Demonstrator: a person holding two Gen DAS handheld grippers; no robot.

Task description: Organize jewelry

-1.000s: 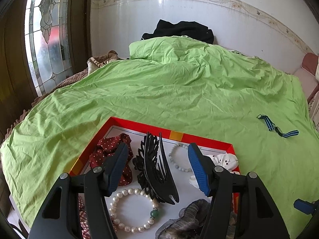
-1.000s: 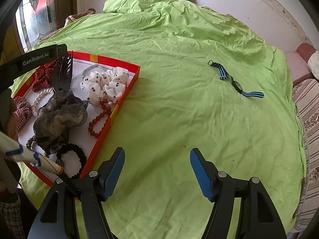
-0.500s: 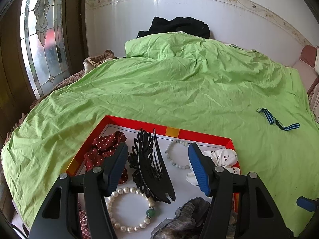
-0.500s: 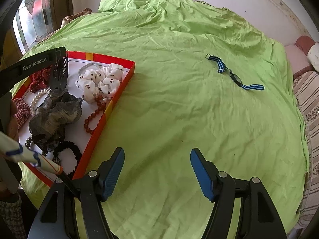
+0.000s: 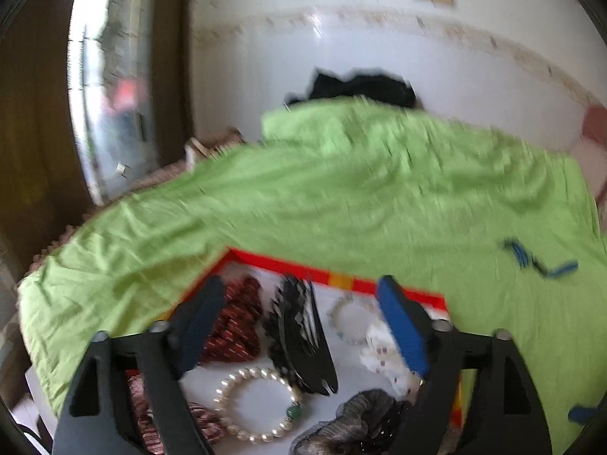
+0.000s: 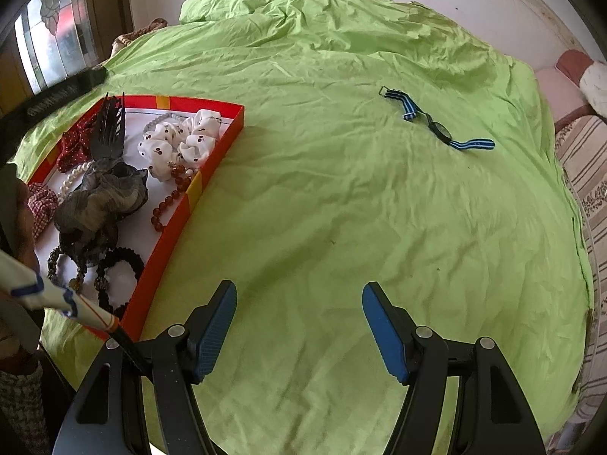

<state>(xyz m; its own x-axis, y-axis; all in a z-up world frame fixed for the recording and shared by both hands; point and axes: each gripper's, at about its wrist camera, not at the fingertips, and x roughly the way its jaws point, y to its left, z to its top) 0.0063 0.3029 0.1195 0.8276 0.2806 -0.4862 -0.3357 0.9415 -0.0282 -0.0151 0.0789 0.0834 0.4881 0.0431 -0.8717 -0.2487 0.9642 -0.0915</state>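
Observation:
A red-rimmed tray [image 6: 178, 212] lies on the green sheet at the left, holding a black hair comb [image 6: 110, 132], white dotted scrunchie [image 6: 182, 136], grey scrunchie [image 6: 98, 197], pearl bracelet [image 5: 258, 405], red bead string [image 6: 170, 197] and red scrunchie [image 5: 235, 322]. A blue-striped watch [image 6: 436, 123] lies alone on the sheet, far right. My left gripper [image 5: 303, 318] is open and empty, above the tray [image 5: 334, 276]. My right gripper [image 6: 299, 326] is open and empty over bare sheet, well short of the watch, which also shows in the left wrist view [image 5: 538, 261].
The green sheet [image 6: 341, 208] covers the whole bed. A stained-glass window [image 6: 49, 38] is at the left, a white wall [image 5: 379, 57] behind, black clothing [image 5: 360, 87] at the bed's far end. Striped bedding [image 6: 584, 159] lies at the right edge.
The left wrist view has tilted upward and is blurred with motion; the tray sits lower in it. The right gripper has shifted slightly toward the watch. Both grippers stay open.

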